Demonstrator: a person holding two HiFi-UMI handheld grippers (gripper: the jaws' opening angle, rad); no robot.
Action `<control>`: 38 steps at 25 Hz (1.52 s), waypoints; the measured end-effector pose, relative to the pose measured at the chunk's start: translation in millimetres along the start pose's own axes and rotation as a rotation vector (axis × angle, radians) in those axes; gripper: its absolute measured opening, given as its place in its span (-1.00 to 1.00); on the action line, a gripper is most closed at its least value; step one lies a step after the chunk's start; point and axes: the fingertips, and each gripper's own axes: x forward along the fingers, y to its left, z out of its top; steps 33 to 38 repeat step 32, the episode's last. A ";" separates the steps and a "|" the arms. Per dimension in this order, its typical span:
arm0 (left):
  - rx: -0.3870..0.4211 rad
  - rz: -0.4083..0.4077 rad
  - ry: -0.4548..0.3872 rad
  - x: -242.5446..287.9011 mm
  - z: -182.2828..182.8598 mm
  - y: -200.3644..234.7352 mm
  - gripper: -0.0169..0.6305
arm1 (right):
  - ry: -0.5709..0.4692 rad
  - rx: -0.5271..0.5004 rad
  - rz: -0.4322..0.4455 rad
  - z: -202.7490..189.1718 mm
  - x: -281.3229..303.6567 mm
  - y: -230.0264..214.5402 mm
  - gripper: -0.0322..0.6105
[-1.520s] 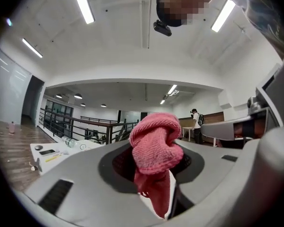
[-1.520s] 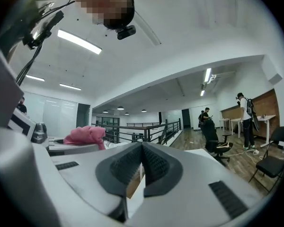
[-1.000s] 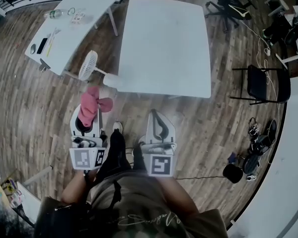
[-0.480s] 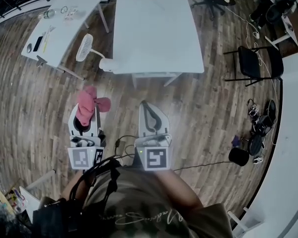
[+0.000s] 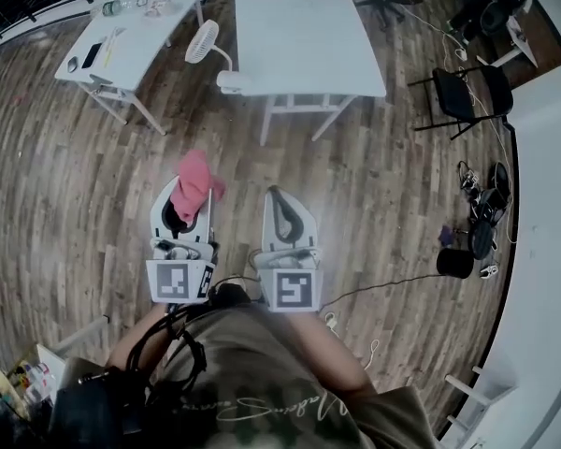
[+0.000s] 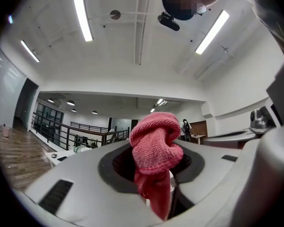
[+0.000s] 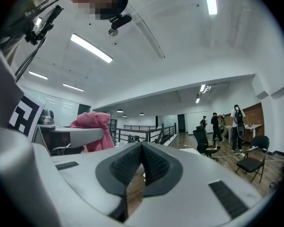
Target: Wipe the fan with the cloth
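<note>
A small white fan [image 5: 204,43] stands on its base at the near left corner of the white table [image 5: 309,31], far ahead of both grippers. A bunched pink cloth [image 5: 195,181] sticks out of my left gripper [image 5: 189,195], which is shut on it; in the left gripper view the cloth [image 6: 155,150] fills the gap of my left gripper [image 6: 154,167] and hangs down. My right gripper [image 5: 279,199] is held level beside the left one, shut with nothing in it. In the right gripper view my right gripper [image 7: 142,167] has its black pads [image 7: 128,167] pressed together, with the cloth [image 7: 91,126] at its left.
A second white table [image 5: 136,26] at the left carries a bottle, a phone and small items. A black folding chair [image 5: 463,96] stands at the right, with bags and cables on the wooden floor [image 5: 402,204]. Several people stand far off in the right gripper view.
Both grippers and the person have moved back from the tables. The fan and table now lie farther away and higher in the head view. The cloth stays in the left gripper.
</note>
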 end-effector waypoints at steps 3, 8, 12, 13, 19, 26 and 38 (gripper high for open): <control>0.009 -0.018 0.001 -27.7 12.5 -5.6 -0.43 | -0.027 -0.031 0.005 13.9 -23.1 26.8 -0.90; 0.015 -0.036 -0.014 -49.9 27.2 -18.4 -0.43 | -0.041 -0.077 0.044 25.0 -44.4 53.5 -0.90; 0.010 -0.047 -0.025 -69.7 30.3 -31.9 -0.43 | -0.066 -0.077 0.012 30.8 -65.9 57.1 -0.90; 0.006 -0.043 -0.026 -74.8 30.4 -33.1 -0.43 | -0.073 -0.075 0.002 31.9 -70.4 57.3 -0.90; 0.000 -0.052 -0.022 -104.0 26.0 -40.2 -0.43 | -0.089 -0.081 -0.025 29.9 -95.2 63.1 -0.90; 0.000 -0.056 -0.045 -118.8 33.9 -37.9 -0.43 | -0.083 -0.103 -0.036 33.1 -103.5 70.1 -0.90; 0.002 -0.061 -0.041 -129.5 33.3 -31.7 -0.43 | -0.071 -0.096 -0.048 31.4 -109.7 82.1 -0.90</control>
